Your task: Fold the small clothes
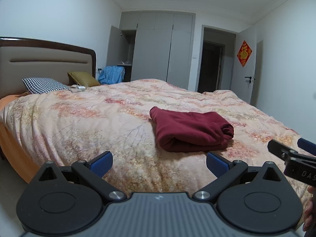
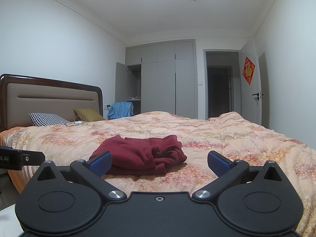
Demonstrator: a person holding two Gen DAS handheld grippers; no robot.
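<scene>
Left gripper point(image 1: 159, 163): jaws spread wide, nothing between them; blue ribbed pads on black linkage arms, grey ridged body behind.
Right gripper point(image 2: 159, 163): likewise spread wide and empty; same blue textured pads, matte black body with round pivot housings.
Garment point(image 2: 141, 156): dark red fleecy cloth, folded into a thick soft bundle, lying on the bed just ahead of the right gripper and slightly toward its left finger, whose pad overlaps it in view; contact cannot be told. From the left gripper it point(image 1: 189, 131) sits ahead and to the right, apart from the pads, folded edge rounded, layers stacked at the near side.
Bedspread point(image 1: 98, 122): peach quilted cover with a reddish branching print, gently wrinkled, under both tools.
Open room: bare cover lies all around the garment; the bed's near edge drops away beside the left gripper's left finger.
Other tool in view: the right gripper's tip point(image 1: 292, 154) shows at the left gripper's far right.
Far end: checked pillow point(image 2: 48, 119), olive cushion point(image 2: 88, 114), padded headboard point(image 2: 53, 98) with dark wood rim.
Beyond: grey wardrobe point(image 2: 167, 79), one door ajar.
</scene>
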